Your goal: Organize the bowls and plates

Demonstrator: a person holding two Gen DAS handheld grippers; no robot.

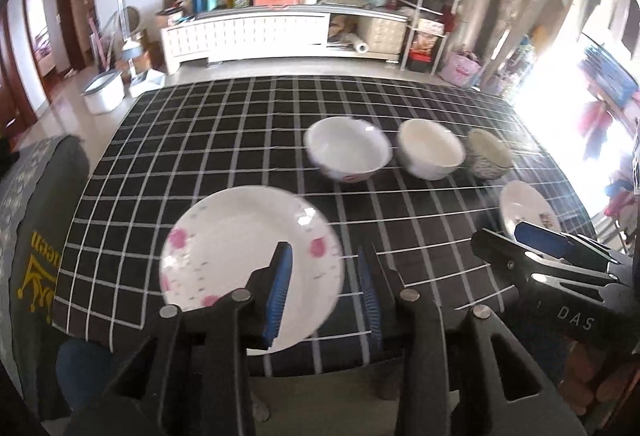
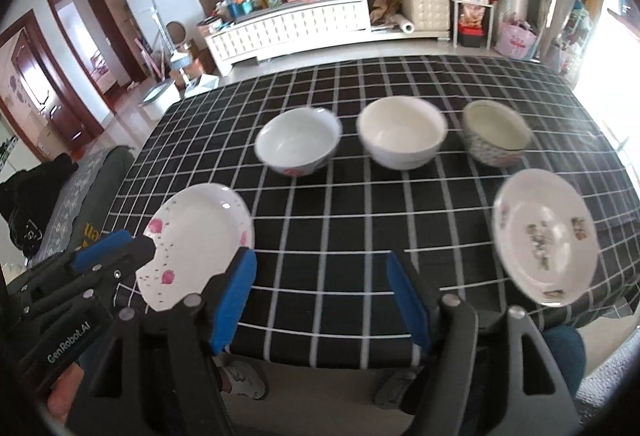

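Observation:
On the black checked tablecloth [image 1: 200, 139] [image 2: 360, 220] three bowls stand in a row at the back. They are a white bowl with a pink mark [image 1: 348, 149] [image 2: 298, 141], a plain white bowl [image 1: 430, 149] [image 2: 402, 137] and a patterned bowl [image 1: 490, 153] [image 2: 496, 137]. A pink-flowered plate [image 1: 252, 264] [image 2: 196, 244] lies front left, and a small decorated plate [image 1: 526, 209] [image 2: 546, 240] lies front right. My left gripper [image 1: 324, 288] [image 2: 116, 248] hovers open over the pink plate's right edge. My right gripper [image 2: 322, 296] [image 1: 516, 242] hovers open over bare cloth left of the small plate.
The table's near edge lies just under both grippers. A grey cloth-covered seat [image 1: 36, 220] stands at the table's left side. Beyond the far edge are a white bin [image 1: 104, 93] on the floor and a long white cabinet [image 1: 280, 35] with clutter on top.

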